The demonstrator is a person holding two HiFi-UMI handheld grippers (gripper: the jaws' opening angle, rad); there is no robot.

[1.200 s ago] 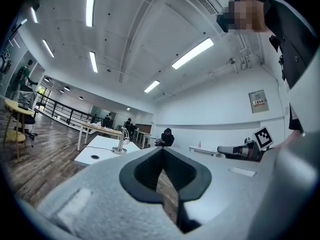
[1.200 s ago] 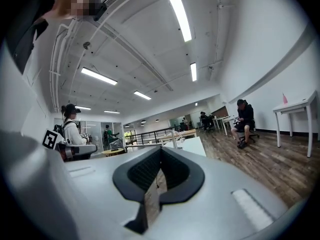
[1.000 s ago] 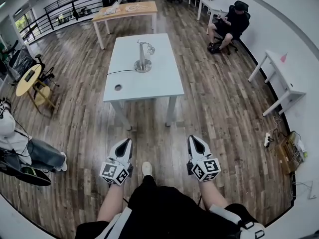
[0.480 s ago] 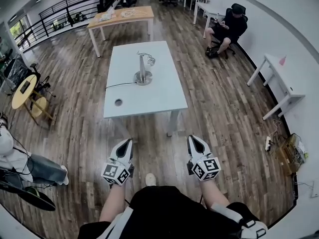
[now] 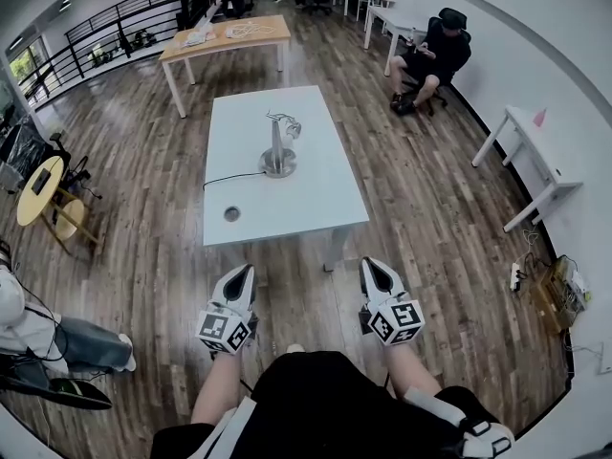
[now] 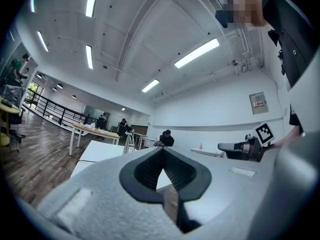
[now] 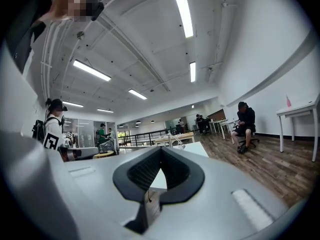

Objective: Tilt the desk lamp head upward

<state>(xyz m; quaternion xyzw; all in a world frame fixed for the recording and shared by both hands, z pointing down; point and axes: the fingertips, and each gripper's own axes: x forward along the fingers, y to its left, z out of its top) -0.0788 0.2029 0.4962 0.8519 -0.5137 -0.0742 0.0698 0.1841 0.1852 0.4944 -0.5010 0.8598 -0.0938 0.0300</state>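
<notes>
A silver desk lamp (image 5: 279, 147) stands on a round base near the middle of a white table (image 5: 311, 199), its thin head bent over to the right at the top. The lamp (image 6: 129, 143) shows small and far off in the left gripper view, and the lamp (image 7: 173, 140) shows likewise in the right gripper view. Both grippers hang low in front of me, well short of the table. My left gripper (image 5: 241, 273) is shut and holds nothing. My right gripper (image 5: 373, 268) is shut and holds nothing as well.
A black cable (image 5: 222, 179) runs from the lamp base to the table's left edge, near a round cable hole (image 5: 231, 214). A wooden table (image 5: 225, 36) stands behind. A person sits on a chair (image 5: 435, 51) at the back right. A white side desk (image 5: 535, 156) lines the right wall.
The table and lamp have come nearer in the head view as I walk toward them. Both grippers keep the same pose and stay shut.
</notes>
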